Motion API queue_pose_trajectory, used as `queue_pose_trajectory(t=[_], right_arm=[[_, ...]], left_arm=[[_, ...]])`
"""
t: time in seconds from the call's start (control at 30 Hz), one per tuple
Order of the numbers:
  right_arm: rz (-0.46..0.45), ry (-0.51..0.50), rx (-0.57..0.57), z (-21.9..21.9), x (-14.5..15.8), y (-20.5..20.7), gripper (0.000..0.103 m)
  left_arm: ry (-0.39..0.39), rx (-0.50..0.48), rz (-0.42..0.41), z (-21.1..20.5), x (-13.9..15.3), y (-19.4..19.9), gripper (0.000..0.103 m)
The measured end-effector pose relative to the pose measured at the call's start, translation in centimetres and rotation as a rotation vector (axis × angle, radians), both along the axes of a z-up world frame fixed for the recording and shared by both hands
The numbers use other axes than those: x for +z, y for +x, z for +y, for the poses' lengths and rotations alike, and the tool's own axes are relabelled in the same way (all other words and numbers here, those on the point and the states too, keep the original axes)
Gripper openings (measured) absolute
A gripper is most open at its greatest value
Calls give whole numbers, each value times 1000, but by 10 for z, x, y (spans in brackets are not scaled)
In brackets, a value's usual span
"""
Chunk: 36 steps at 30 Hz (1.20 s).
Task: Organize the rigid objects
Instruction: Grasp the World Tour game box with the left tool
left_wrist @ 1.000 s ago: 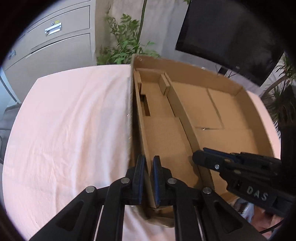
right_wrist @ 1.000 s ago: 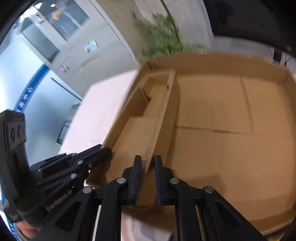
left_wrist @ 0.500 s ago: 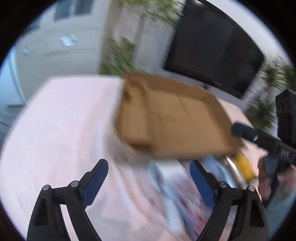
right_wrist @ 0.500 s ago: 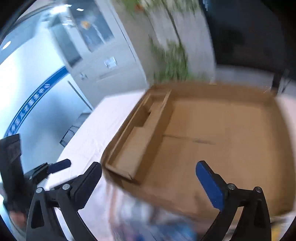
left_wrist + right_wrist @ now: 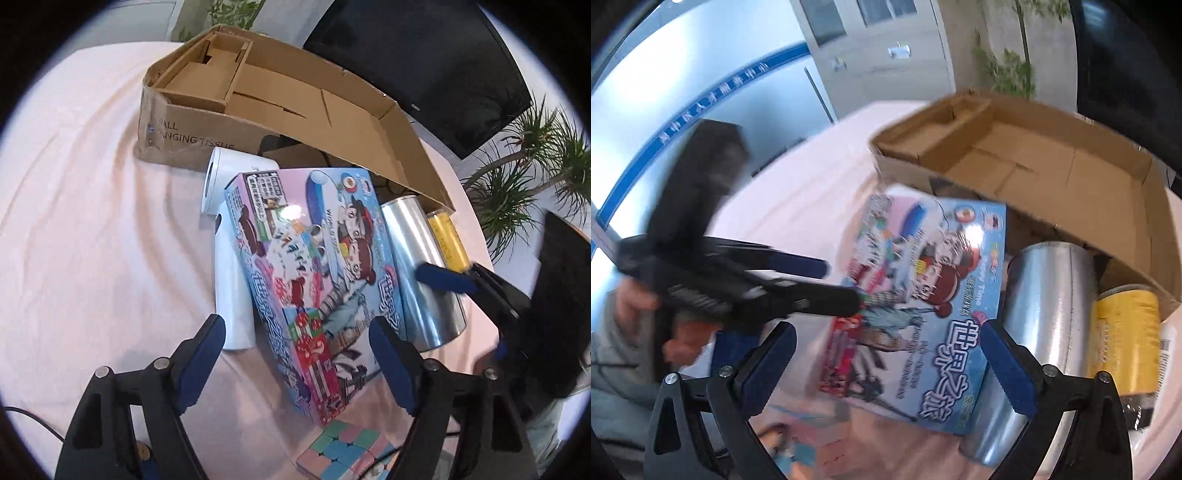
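Above the bench we hold both claws spread and empty, left claw (image 5: 295, 345) and right claw (image 5: 886, 349) straddling the game box (image 5: 314, 266), ready for boxing.

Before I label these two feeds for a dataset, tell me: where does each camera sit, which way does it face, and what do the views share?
Left wrist: on the left tongs, angled down at the colourful cartoon game box; right tongs enter from the right.
Right wrist: on the right tongs, angled down at the box; the left tongs and a hand show.
Shared: the box, silver metal cylinder, yellow can, brown cardboard carton.
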State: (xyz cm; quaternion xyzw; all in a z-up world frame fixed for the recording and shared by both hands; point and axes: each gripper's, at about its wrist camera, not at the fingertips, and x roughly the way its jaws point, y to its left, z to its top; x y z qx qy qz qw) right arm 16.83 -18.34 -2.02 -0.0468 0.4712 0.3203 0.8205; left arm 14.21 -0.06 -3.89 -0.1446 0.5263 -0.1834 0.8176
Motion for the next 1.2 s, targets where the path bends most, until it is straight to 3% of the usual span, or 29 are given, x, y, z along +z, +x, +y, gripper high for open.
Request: queue_pose_trajectory(t=[0.17, 0.27, 0.4, 0.47, 0.57, 0.7, 0.77, 0.9, 0.97, 1.2], right_arm=[[46, -95, 28, 19, -30, 16, 103], [-2, -191, 31, 29, -38, 9, 103], [-9, -172, 30, 36, -38, 7, 103], [23, -120, 73, 48, -38, -2, 103], [41, -68, 114, 57, -36, -12, 102], [15, -107, 3, 40, -32, 2, 102], [32, -139, 11, 35, -32, 7, 102], [6, -259, 22, 44, -43, 8, 103], [-5, -270, 19, 44, -43, 10, 103], [9, -261, 22, 51, -40, 7, 103]], left_arm=[[-35, 19, 53, -2, -19, 2, 77], [-10, 34, 29, -5, -20, 2, 77], [-13, 66, 41, 1, -26, 1, 75], [-12, 82, 52, 8, -29, -2, 68], [-23, 103, 67, 22, -30, -11, 67], [-73, 100, 92, 31, -32, -25, 67], [-111, 70, 119, 25, -39, -25, 66], [-145, 104, 171, 23, -59, -17, 66], [-176, 118, 170, 26, -63, -16, 66], [-166, 100, 159, 32, -61, -16, 64]])
